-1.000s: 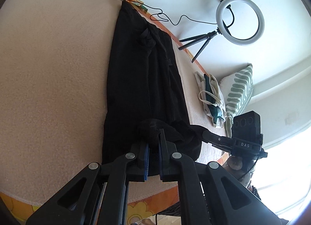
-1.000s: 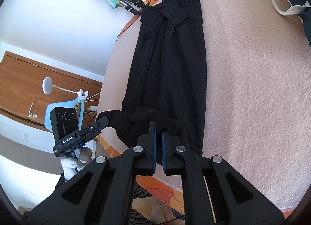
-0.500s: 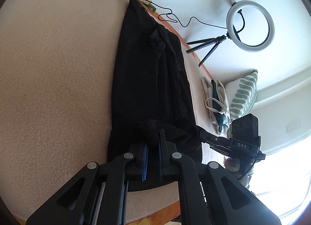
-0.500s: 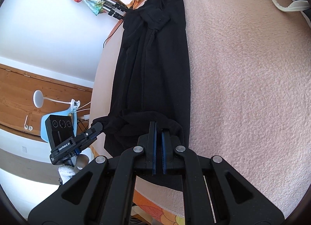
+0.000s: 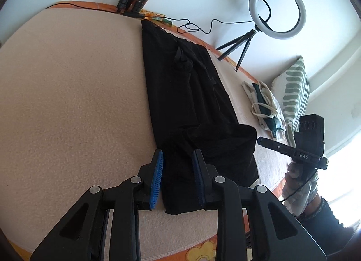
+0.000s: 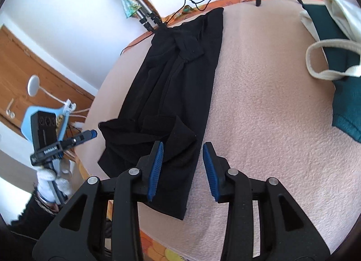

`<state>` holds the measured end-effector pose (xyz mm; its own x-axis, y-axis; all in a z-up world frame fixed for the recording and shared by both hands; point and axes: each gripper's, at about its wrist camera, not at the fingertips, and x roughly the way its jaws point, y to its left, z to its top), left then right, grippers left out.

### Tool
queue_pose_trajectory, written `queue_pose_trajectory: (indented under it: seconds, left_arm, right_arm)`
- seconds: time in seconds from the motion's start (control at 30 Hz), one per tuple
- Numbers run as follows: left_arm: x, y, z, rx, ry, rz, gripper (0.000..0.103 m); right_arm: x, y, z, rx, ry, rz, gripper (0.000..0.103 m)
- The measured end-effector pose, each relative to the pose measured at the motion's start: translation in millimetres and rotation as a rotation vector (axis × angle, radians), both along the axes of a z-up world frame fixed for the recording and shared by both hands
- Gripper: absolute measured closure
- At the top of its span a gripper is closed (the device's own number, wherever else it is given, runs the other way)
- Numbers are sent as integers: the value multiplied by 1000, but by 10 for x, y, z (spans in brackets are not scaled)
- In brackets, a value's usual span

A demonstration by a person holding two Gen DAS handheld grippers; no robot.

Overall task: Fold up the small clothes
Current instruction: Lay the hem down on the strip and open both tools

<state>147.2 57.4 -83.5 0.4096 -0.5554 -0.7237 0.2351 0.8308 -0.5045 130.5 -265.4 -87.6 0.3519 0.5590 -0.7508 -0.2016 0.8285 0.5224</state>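
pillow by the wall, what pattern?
White pillow with wavy green stripes; it shows only in the left wrist view.

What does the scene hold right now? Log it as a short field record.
garment: long black cloth garment, laid flat, near end folded back on itself
surface: pink fleecy blanket
left gripper: open, over the garment's near end
right gripper: open, straddling the garment's right edge
beside garment: cream tote bag with dark green cloth
background: white ring light on tripod
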Motion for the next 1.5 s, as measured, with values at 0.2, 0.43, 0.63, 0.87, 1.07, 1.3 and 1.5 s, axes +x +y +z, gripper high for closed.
queue_pose_trajectory:
  seconds: [0.2, 0.43, 0.63, 0.87, 1.07, 1.3, 1.5]
  left_arm:
    - [-60, -119, -123, 141, -36, -74, 78]
    - [-6, -296, -128, 217, -81, -116, 78]
    - [123, -342, -113, 229, -104, -107, 78]
    - [331, -270, -177, 193, -48, -30, 78]
    - [280, -347, -125, 205, -98, -69, 78]
    - [334, -375, -202, 175, -62, -62, 78]
    - [335, -311, -142, 174, -109, -9, 94]
  right_arm:
    - [-79, 286, -73, -207, -56, 154, 64]
    - [-11, 466, -56, -365, -131, 166, 58]
    - [138, 452, 40, -330, -151, 123, 58]
    - [330, 337, -57, -283, -94, 47, 58]
    - [294, 288, -38, -211, -109, 82, 58]
    - [385, 412, -134, -197, -73, 96, 73]
    - [445, 345, -105, -130, -62, 41, 96]
